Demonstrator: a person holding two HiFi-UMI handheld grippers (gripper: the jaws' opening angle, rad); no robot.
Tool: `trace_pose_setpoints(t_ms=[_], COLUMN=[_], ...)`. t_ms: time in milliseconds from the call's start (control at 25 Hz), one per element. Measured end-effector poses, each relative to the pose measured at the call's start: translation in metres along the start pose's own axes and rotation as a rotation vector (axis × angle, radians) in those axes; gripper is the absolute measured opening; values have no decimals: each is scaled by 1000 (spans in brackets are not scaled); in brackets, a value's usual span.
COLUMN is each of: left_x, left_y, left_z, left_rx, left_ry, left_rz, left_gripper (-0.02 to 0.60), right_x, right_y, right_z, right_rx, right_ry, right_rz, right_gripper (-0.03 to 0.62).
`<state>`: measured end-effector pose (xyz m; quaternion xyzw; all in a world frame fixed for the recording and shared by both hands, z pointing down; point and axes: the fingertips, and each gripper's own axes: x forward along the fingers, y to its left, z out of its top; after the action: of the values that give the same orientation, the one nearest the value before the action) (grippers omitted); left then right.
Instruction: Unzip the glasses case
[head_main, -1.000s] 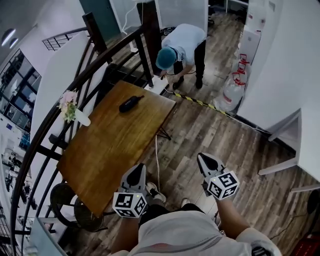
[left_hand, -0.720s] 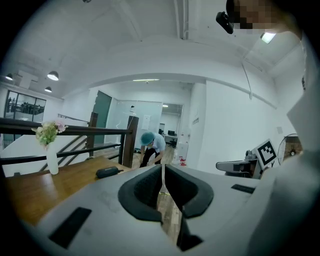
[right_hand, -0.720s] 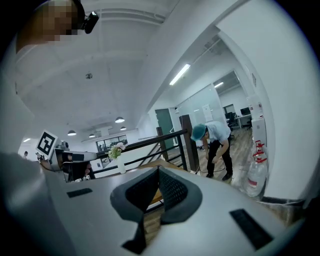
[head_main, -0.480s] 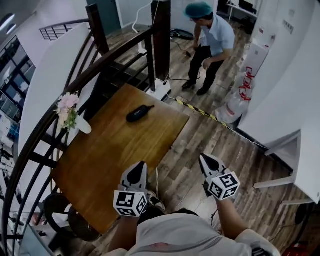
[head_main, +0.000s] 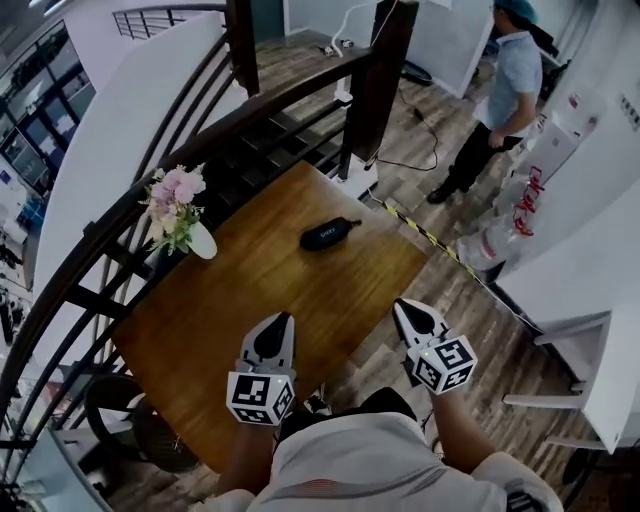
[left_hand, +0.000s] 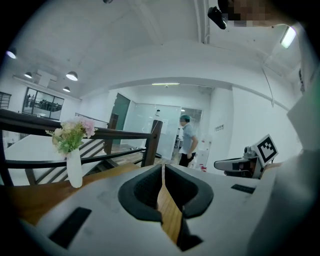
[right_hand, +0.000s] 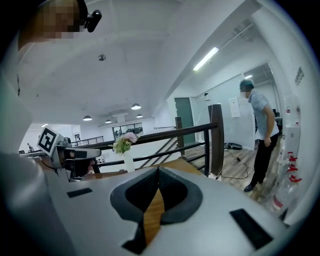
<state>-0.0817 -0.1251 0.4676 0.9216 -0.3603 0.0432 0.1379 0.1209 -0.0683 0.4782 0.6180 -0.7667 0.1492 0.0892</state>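
A dark railing (head_main: 385, 80) curves along the left and far sides of the wooden table (head_main: 230, 310). At the table's left edge stands a white vase (head_main: 200, 242) of pink flowers, tilted in the head view. The left gripper (head_main: 277, 322) hangs over the near part of the table, pointing away from the person and a little downward. Its fingers (left_hand: 142, 192) are pressed together, tips meeting, with nothing between them; only the wood of the table shows through the slit lower down. Further on, the case (head_main: 329, 234) lies flat on the far part of the table, near its far right edge. It is a dark, slim oval. Its long axis runs from lower left to upper right in the head view, roughly along that table edge, and a thin tab sticks out of its upper right end, pointing toward the railing post. The case is well apart from both grippers and from the vase, and nothing touches it. The right gripper (head_main: 405, 308) hangs level with the left one, at the table's near right edge, partly over the plank floor (head_main: 470, 300). Its fingers (right_hand: 175, 195) are also closed on each other and hold nothing. At far right a person (head_main: 505, 95) in a light shirt and a teal cap stands on the floor beyond the table, beside white bags (head_main: 500, 235).
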Motion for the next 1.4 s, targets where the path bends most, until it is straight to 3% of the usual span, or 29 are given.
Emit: trace_pose_setpoints(t_ms=[360,840,1000,1200,1400], left_x=[21,98,109,117,112], left_y=[44,30,26,30,34], left_z=[6,10,2,-5,-14], left_rx=[-28,-65,-94,-112,-123], left_ry=[-10,3,24,37,53], left_rz=[162,415,456,468,479], left_gripper=[29,29,29,29,29], right_x=[86,175,197,215,246], right_y=[-8,-104,-117,-115,-110], right_z=[23,33,25,0,-48], right_rx=[-49,-149,-226,-365,-565], right_ry=[21,89,130,212,340], right_rz=[166,388,437,506,582], right_gripper=[52,52,52,171,337])
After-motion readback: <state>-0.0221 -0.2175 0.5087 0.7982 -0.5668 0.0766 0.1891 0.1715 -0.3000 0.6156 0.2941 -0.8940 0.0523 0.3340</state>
